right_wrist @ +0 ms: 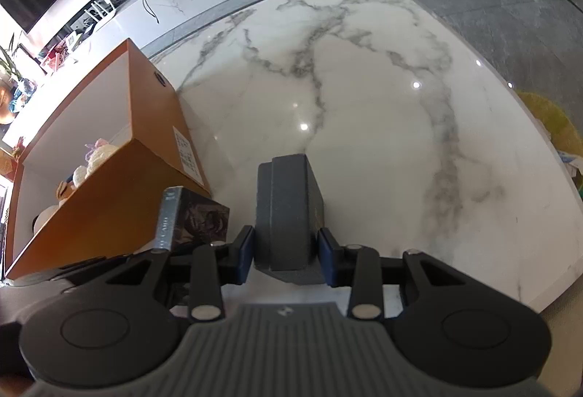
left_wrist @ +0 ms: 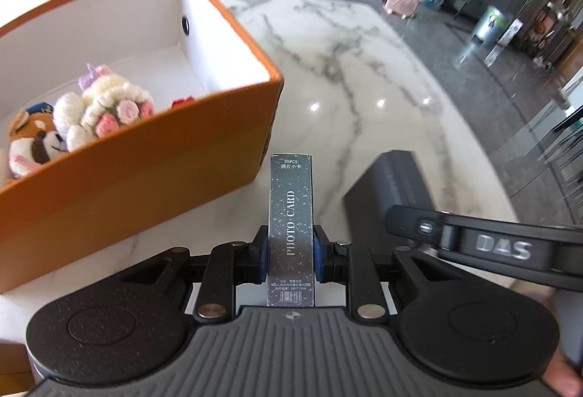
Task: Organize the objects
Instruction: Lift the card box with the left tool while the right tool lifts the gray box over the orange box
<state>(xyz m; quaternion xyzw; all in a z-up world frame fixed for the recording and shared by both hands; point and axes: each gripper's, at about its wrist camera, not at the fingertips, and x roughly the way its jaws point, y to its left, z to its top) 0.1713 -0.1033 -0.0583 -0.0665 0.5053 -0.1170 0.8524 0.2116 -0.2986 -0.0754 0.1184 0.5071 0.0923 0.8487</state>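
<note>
Photo-card box (left_wrist: 290, 233) stands edge-up, clamped between the blue pads of the left gripper (left_wrist: 290, 253), just short of the orange box (left_wrist: 145, 185), whose near wall lies at ten o'clock. Plush toys (left_wrist: 91, 113) sit inside. Right gripper (right_wrist: 286, 253) is closed on a dark grey case (right_wrist: 288, 215). Bare marble table (right_wrist: 364, 105) spreads from twelve to three o'clock, to its curved rim.

Surface finishes: glossy stone, matt card, soft yarn.
White grey-veined marble tabletop (left_wrist: 364, 76) polished, reflective; orange cardboard box (left_wrist: 145, 171) matt, smooth; silver speckled photo-card carton (left_wrist: 290, 225) glossy; dark grey case (right_wrist: 288, 211) fine-textured, matt; crocheted plush toys (left_wrist: 105, 105) woolly.
</note>
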